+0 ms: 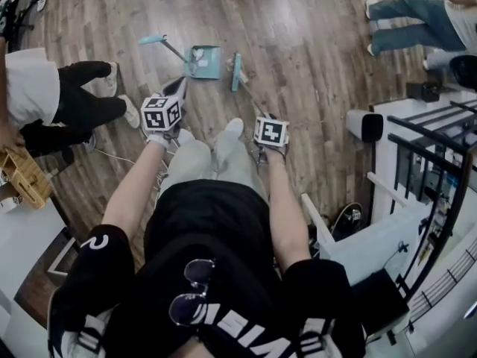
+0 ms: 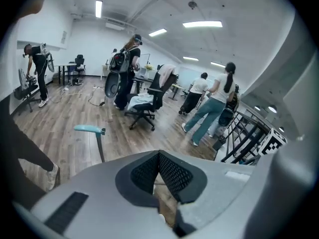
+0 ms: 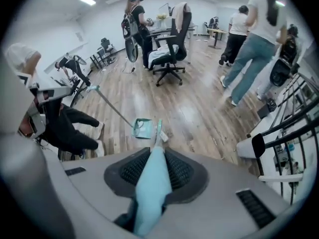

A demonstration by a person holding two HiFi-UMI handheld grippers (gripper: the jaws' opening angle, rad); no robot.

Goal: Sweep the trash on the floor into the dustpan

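Observation:
A teal dustpan (image 1: 203, 60) stands on the wood floor ahead of me, its long handle (image 1: 153, 40) leaning up and to the left. Just right of it rests the teal broom head (image 1: 236, 71). The broom's handle runs back into my right gripper (image 1: 264, 118), which is shut on it; in the right gripper view the teal handle (image 3: 149, 183) fills the jaws of the right gripper (image 3: 153, 156). A small white scrap (image 3: 163, 137) lies by the broom head (image 3: 159, 130), next to the dustpan (image 3: 142, 128). My left gripper (image 1: 179, 88) (image 2: 159, 156) is shut and holds nothing, near the dustpan handle (image 2: 89, 129).
A person in black trousers (image 1: 82, 103) crouches at the left beside a wicker basket (image 1: 22, 174). White furniture and black railings (image 1: 417, 155) stand at the right. Another person's legs (image 1: 414, 21) are at the top right. An office chair (image 2: 144, 106) stands further off.

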